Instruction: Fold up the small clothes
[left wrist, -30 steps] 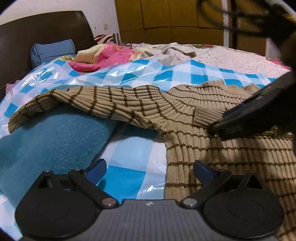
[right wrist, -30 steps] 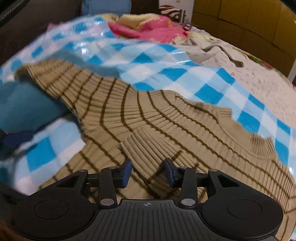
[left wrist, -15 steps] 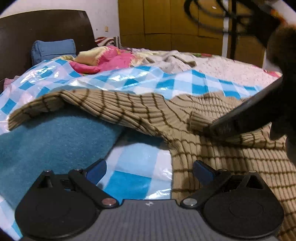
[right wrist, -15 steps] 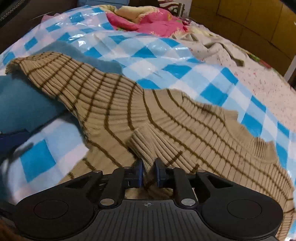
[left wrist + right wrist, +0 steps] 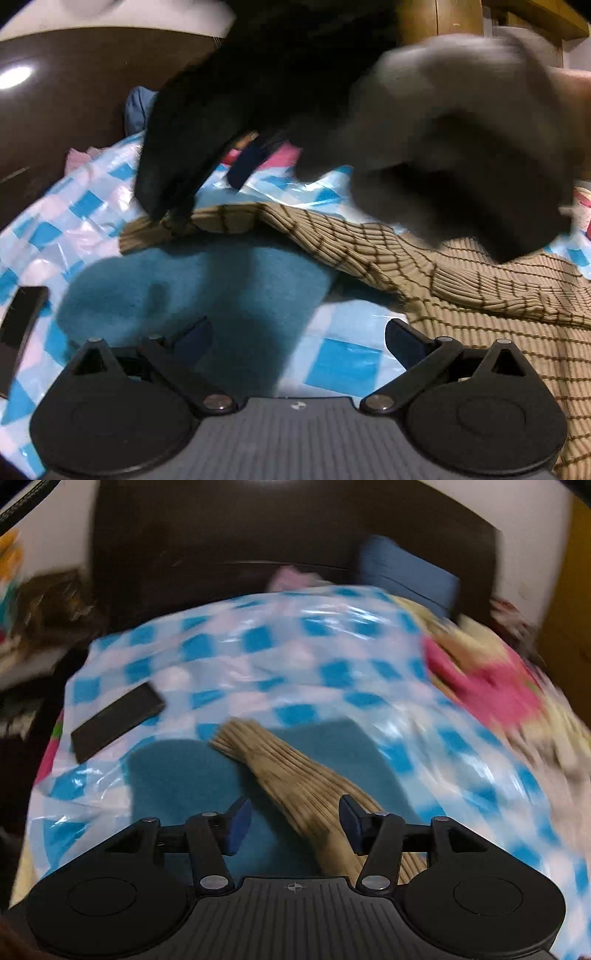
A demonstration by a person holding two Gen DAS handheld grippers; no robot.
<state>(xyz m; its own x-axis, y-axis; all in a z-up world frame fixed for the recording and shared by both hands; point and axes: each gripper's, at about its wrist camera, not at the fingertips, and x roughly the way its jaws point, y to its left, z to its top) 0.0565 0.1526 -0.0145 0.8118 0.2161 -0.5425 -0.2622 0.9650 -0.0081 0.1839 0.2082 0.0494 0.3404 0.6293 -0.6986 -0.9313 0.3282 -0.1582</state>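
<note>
A tan ribbed sweater with thin brown stripes [image 5: 480,295] lies on the blue-and-white checked plastic sheet [image 5: 343,365]. One sleeve is folded across its body; the other sleeve [image 5: 295,775] stretches out over a teal cloth [image 5: 184,775]. My right gripper [image 5: 293,823] is open, its fingers on either side of that outstretched sleeve near the cuff, not closed on it. It appears blurred in the left wrist view [image 5: 207,192] above the cuff. My left gripper [image 5: 297,336] is open and empty above the teal cloth [image 5: 221,288] and the sheet.
A black phone [image 5: 116,720] lies on the sheet at the left, also showing in the left wrist view [image 5: 20,317]. A dark headboard [image 5: 258,546], a blue pillow [image 5: 406,572] and pink and yellow bedding [image 5: 487,675] lie beyond.
My right gripper let go of the folded sleeve cuff, opened, and swung left to the outstretched sleeve over the teal cloth. The left gripper stayed open and turned slightly left.
</note>
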